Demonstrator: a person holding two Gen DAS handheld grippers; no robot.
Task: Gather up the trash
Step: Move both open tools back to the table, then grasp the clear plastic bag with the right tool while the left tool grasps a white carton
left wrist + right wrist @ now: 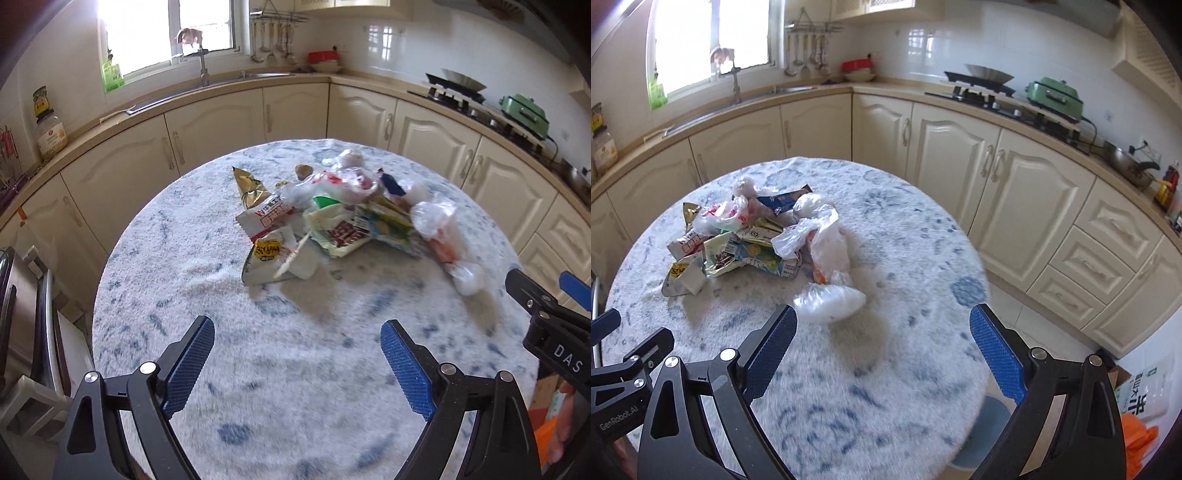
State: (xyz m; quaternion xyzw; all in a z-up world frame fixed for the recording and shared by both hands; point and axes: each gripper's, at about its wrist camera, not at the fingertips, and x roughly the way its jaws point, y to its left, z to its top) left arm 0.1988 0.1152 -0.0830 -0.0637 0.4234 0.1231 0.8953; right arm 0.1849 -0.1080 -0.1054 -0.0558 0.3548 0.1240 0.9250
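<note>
The trash pile [332,218] lies on the counter [258,369] ahead of both. The right hand-held gripper [882,332], jaws apart and empty, is nearer: a white plastic bag [829,301] sits just beyond its left finger. The left hand-held gripper [297,343] also gapes empty.

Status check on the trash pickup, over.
Left gripper open, empty. Right gripper open, empty. Trash pile untouched on the round table. Nothing in the way.

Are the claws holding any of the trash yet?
No. The left claw and the right claw are both open and empty, above the round white-and-blue fuzzy table; the heap of crumpled wrappers and plastic bags lies untouched.
</note>
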